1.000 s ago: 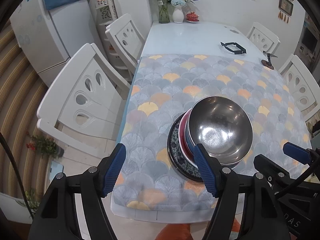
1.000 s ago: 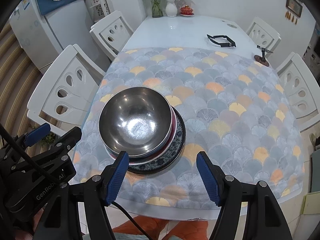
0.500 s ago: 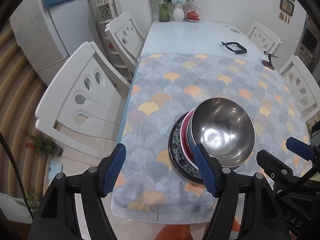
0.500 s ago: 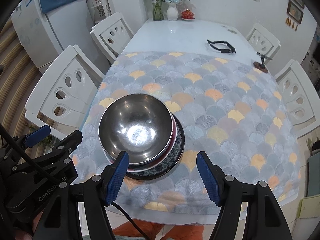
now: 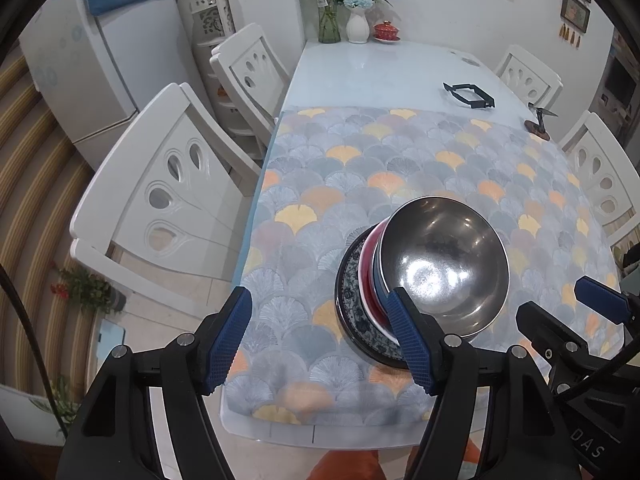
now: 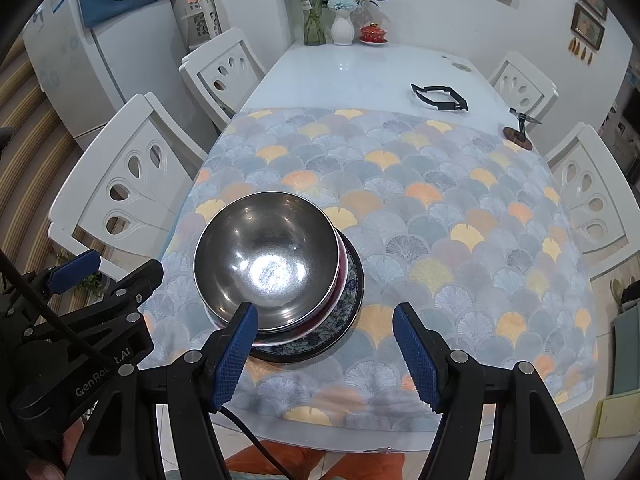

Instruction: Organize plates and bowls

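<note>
A steel bowl [image 5: 440, 260] [image 6: 266, 254] sits on top of a stack: a red and white dish [image 5: 366, 264] under it, and a dark blue patterned plate [image 5: 352, 312] [image 6: 344, 320] at the bottom. The stack stands on the patterned tablecloth [image 5: 380, 168] [image 6: 440, 208] near the table's front edge. My left gripper [image 5: 320, 344] is open and empty, held above and in front of the stack's left side. My right gripper [image 6: 324, 352] is open and empty, above the stack's right front. Each gripper shows in the other's view.
White chairs [image 5: 168, 184] [image 6: 588, 188] stand along both sides of the table. A black frame [image 6: 440, 98], a small stand [image 6: 518, 130], vases of flowers [image 6: 342, 20] and a red cup [image 6: 373, 34] sit on the bare far part. A fridge [image 5: 92, 60] is at the left.
Both grippers have drawn back and up a little from the stack, so more of the table's front edge shows. The stack has not moved. Both grippers stay open.
</note>
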{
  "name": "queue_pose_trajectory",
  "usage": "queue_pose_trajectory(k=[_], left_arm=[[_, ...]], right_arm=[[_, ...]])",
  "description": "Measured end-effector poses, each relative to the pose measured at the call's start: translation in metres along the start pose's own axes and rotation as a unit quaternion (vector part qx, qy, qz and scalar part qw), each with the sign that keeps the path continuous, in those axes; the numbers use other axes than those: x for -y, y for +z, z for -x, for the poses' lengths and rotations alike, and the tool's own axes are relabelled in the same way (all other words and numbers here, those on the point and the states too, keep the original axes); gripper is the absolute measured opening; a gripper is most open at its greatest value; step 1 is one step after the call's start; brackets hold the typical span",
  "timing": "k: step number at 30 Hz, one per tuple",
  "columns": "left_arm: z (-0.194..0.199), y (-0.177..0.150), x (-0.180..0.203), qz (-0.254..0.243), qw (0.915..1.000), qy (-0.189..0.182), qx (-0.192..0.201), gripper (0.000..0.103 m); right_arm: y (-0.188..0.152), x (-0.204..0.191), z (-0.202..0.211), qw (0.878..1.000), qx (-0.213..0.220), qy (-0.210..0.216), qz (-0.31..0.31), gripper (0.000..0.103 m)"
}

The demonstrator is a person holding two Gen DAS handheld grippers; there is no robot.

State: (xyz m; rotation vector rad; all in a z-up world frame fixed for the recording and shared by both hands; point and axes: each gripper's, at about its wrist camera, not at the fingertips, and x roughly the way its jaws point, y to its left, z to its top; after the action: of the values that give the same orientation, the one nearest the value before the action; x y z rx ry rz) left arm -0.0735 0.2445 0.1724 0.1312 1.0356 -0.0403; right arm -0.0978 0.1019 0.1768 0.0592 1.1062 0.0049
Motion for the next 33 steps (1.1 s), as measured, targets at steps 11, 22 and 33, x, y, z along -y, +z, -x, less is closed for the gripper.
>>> queue_pose_trajectory(k=[11,22,33], left_arm=[[-0.0001,-0.0021,0.0017,0.003,1.0000,0.001,-0.001,0.069],[-0.0005,-0.0043,0.0007,-0.001,1.0000,-0.001,-0.004,0.069],[-0.0040,-0.0040,-0.0053,0.010,0.9998,-0.010,-0.013,0.069]], right_arm=[[-0.0003,0.0054,0.0083,1.000,0.022,-0.002,-0.009,0.068],[-0.0025,0.0034,0.0068,1.000,0.013,0.000,-0.014,0.068],[-0.0048,0.0009,0.0059,1.000,0.011,0.001,-0.016,0.068]])
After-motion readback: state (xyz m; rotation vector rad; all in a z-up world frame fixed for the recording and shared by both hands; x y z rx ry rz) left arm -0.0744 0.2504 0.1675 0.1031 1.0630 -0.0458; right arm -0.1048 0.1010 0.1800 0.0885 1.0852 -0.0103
